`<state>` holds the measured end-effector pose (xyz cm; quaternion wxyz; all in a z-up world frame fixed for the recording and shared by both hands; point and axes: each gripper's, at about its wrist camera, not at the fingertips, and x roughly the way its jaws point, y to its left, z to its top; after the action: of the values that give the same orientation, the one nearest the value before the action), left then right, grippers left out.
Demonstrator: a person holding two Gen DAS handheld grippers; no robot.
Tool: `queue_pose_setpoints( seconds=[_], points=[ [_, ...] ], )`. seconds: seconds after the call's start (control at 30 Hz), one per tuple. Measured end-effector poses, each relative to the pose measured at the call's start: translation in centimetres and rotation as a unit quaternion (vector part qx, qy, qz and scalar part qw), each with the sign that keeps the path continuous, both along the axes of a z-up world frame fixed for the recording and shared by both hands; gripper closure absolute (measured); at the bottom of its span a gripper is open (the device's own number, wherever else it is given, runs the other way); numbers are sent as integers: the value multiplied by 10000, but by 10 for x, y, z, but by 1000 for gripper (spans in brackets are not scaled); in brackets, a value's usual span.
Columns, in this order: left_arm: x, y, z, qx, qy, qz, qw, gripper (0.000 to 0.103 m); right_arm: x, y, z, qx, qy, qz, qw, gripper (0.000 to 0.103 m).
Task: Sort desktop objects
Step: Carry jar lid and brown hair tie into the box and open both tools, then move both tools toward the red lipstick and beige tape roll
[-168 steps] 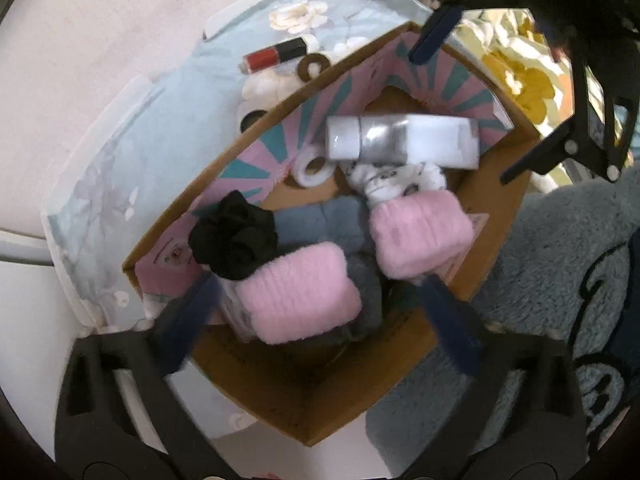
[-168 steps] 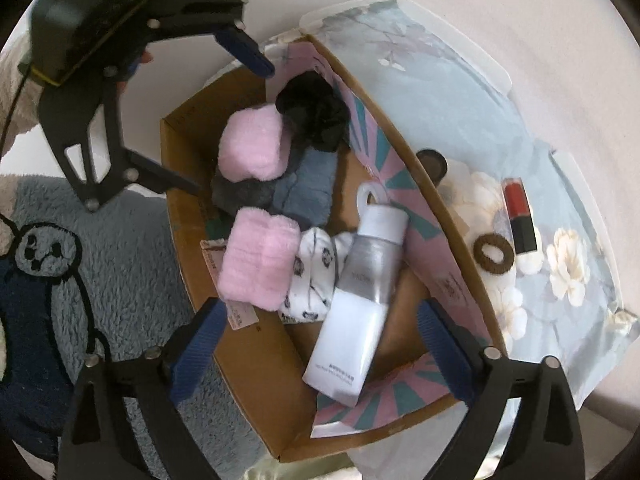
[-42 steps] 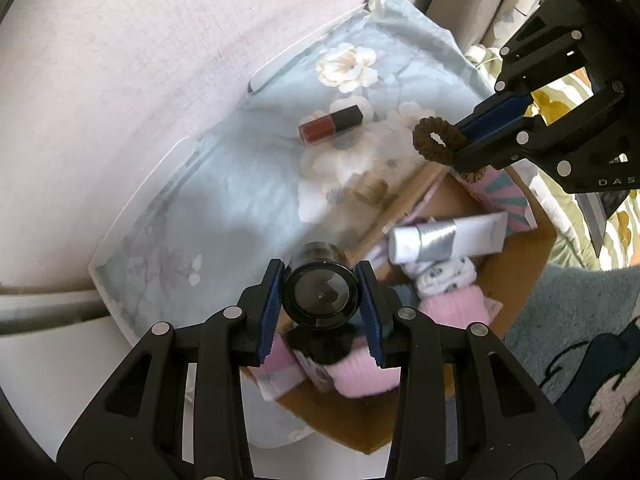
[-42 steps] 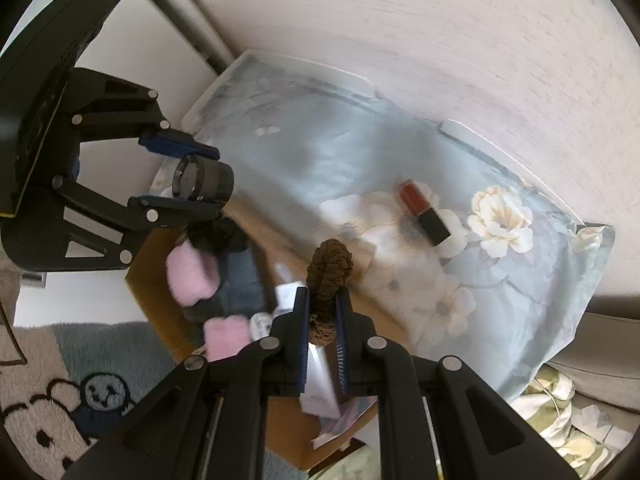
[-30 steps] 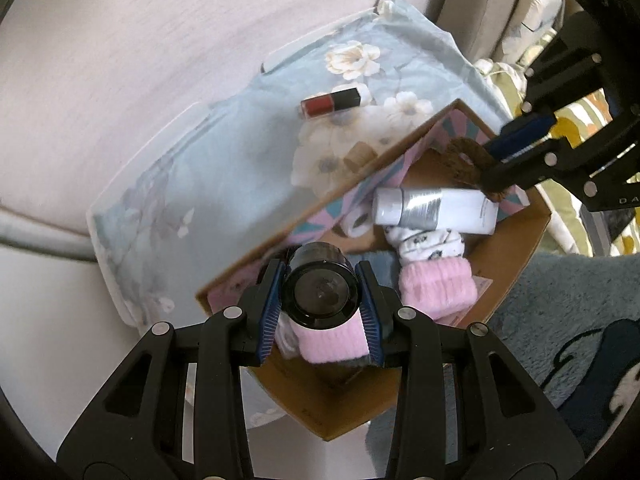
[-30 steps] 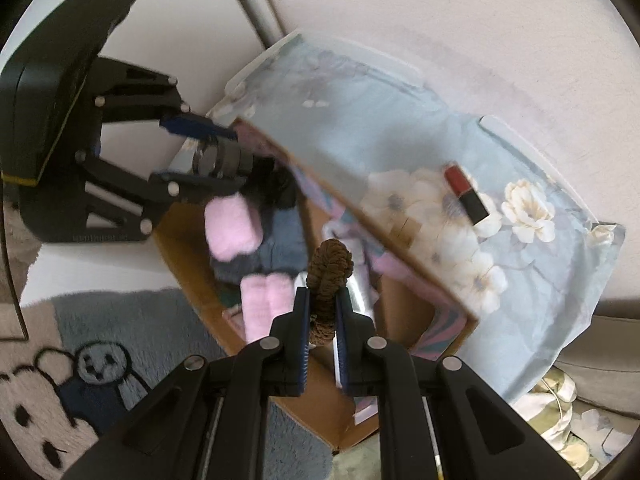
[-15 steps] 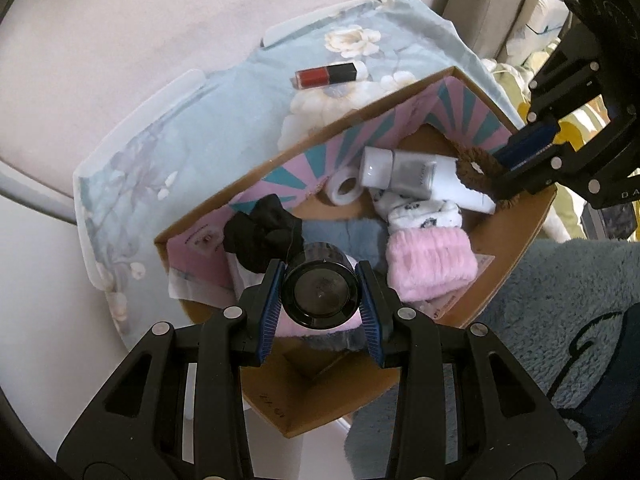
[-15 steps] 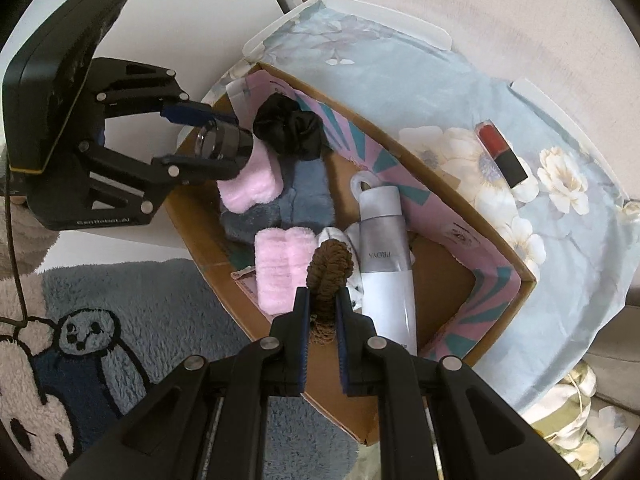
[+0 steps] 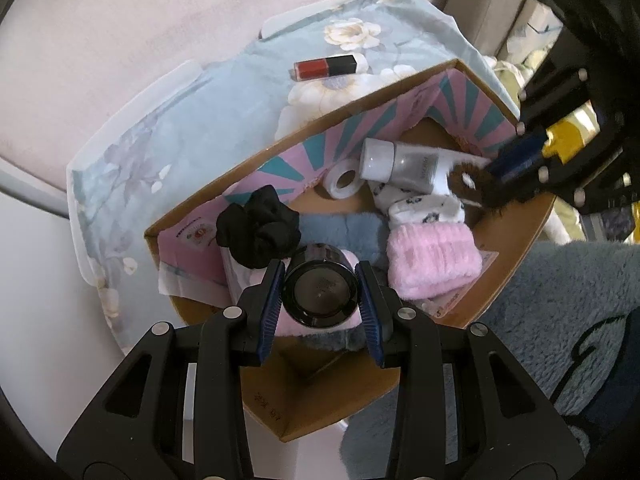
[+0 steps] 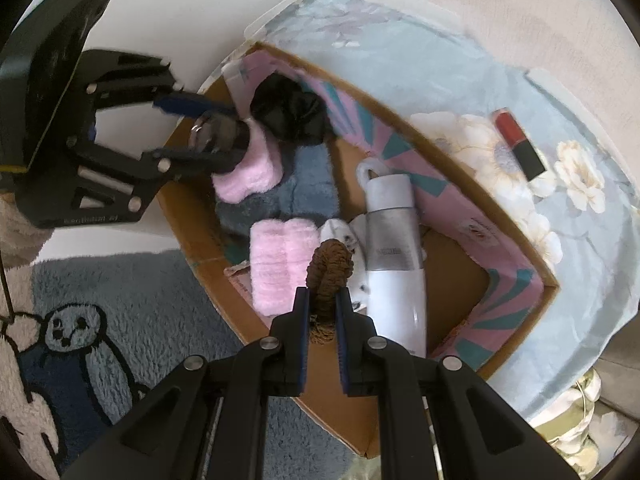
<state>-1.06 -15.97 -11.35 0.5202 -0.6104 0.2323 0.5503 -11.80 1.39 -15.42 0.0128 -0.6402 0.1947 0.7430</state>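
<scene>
Item: open brown cardboard box (image 9: 516, 240) with a pink-and-teal striped lining, set on a pale blue floral cloth (image 9: 168, 128).

Hidden or unclear: the small round black-capped jar (image 9: 320, 294) is seen end-on, so its body is concealed by its own lid. It is clamped between the blue pads of the left gripper (image 9: 320, 300), above a fluffy pink rolled cloth (image 10: 246, 178) that is largely covered. The print on the white-and-silver squeeze tube (image 10: 394, 248) cannot be read. A grey-blue plush cloth (image 10: 308, 184) is partly buried under other items.

Held: a brown fuzzy hair tie (image 10: 329, 276) is pinched in the tightly closed right gripper (image 10: 322, 314), over the box interior beside the tube.

Other contents: a black fabric scrunchie (image 9: 258, 232), a second pink rolled cloth (image 9: 432, 258), a white patterned sock (image 9: 424, 206), a small white tape roll (image 9: 342, 178).

Outside the box: a red-and-black lip-gloss tube (image 9: 325, 68) is left on the cloth, beyond the far wall. A grey-blue shaggy rug (image 10: 120, 300) with a bear figure is partly cut off.
</scene>
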Motion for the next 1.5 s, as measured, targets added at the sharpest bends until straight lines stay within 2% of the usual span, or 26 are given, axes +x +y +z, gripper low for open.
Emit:
queue_pose_setpoints(
  seconds=[0.03, 0.07, 0.1, 0.13, 0.17, 0.23, 0.33, 0.37, 0.63, 0.93, 1.1, 1.2, 1.3, 1.5],
  points=[
    [-2, 0, -1, -11, -88, 51, 9999, 69, -2, -2, -1, -25, -44, 65, 10000, 83],
    [-4, 0, -2, -2, -129, 75, 9999, 62, -3, -5, -3, 21, -79, 121, 9999, 72],
    [-6, -1, -3, -17, -183, 131, 9997, 38, -4, -7, -4, 87, -113, 170, 9998, 66],
    [-8, -1, -4, -13, -190, 165, 9997, 20, -4, -9, -5, 168, -156, 212, 9995, 53],
    [-10, -2, -4, 20, -164, 223, 9996, 2, -5, -10, -8, 259, -207, 229, 9992, 44],
    [-15, -4, -1, 187, -200, 296, 9992, 0, -5, -8, -11, 239, -283, 130, 9992, 34],
    [-20, -4, -2, 176, -138, 239, 9995, 0, -4, -2, -16, 83, -381, 4, 9992, 7],
    [-21, -4, -2, 167, -76, 215, 9996, 0, -4, -1, -16, 62, -374, 10, 9993, 1],
    [-26, -4, 2, 191, 24, 7, 9998, 0, -4, 2, -6, 45, -164, 79, 9998, 1],
    [-32, -1, 17, 406, 192, -239, 9987, 0, 2, 8, 2, 18, -317, 74, 9995, 1],
    [-40, 0, 25, 548, 375, -303, 9973, 0, 9, 21, 18, 410, -246, -124, 9988, 1],
    [-49, 2, 26, 616, 130, -370, 9973, 0, 12, 35, 22, 603, -349, -349, 9970, 1],
    [-57, 3, 24, 611, 2, -422, 9972, 0, 17, 46, 30, 700, -238, -577, 9956, 1],
    [-70, 7, 37, 774, 267, -561, 9951, 0, 27, 64, 53, 980, -148, -710, 9925, 1]
  ],
)
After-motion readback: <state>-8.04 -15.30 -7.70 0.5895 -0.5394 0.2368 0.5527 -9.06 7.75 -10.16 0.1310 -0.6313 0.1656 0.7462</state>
